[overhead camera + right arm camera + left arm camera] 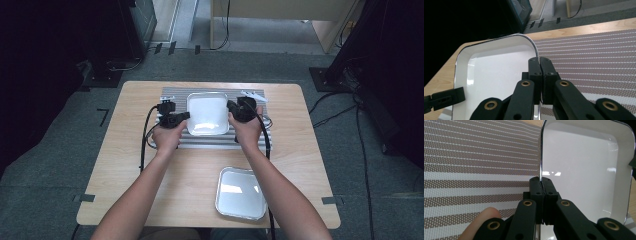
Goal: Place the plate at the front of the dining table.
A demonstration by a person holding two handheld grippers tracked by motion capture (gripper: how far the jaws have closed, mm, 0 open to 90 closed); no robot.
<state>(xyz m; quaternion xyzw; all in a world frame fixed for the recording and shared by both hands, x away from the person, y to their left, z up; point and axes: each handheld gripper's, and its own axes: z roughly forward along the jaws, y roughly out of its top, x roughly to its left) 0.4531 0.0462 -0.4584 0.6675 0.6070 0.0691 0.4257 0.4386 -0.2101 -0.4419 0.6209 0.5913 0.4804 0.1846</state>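
A white square tray (207, 114) with a thin metal rim rests over a striped grey mat (172, 95) at the back of the wooden table. My left gripper (186, 116) is shut on the tray's left rim, and my right gripper (230, 107) is shut on its right rim. In the left gripper view the black jaws (540, 182) pinch the thin edge of the tray (584, 167), with a fingertip below left. The right gripper view has the jaws (539, 61) closed on the rim of the tray (496, 72); the other gripper's tip (444, 98) holds the far edge.
A second tray (241, 193), silvery and square, lies near the table's front edge at right. A small white object (252, 95) sits on the mat's back right corner. Cables trail from both grippers across the table (125, 165). Dark equipment and a wooden desk stand beyond.
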